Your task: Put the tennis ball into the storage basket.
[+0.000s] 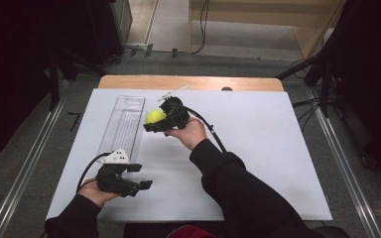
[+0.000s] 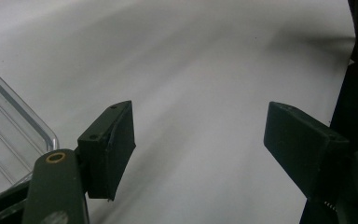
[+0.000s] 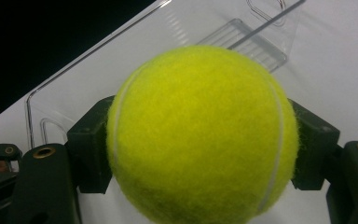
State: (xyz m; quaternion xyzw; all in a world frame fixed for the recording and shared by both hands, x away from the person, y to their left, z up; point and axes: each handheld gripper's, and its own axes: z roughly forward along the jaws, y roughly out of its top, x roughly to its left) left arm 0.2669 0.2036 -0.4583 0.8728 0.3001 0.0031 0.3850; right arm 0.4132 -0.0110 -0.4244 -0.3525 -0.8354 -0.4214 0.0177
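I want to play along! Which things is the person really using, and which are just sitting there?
Being used:
tennis ball, pinched in the right gripper
clear tray, right beside the ball

Just there:
left gripper, open, holding nothing
white table

The right gripper (image 1: 155,122) was held out over the middle of the counter, its fingers (image 3: 91,149) closed tight, forearm angled leftward. The left gripper (image 1: 140,176) hung low near the front edge, fingers (image 2: 109,147) spread wide apart, pointing right.
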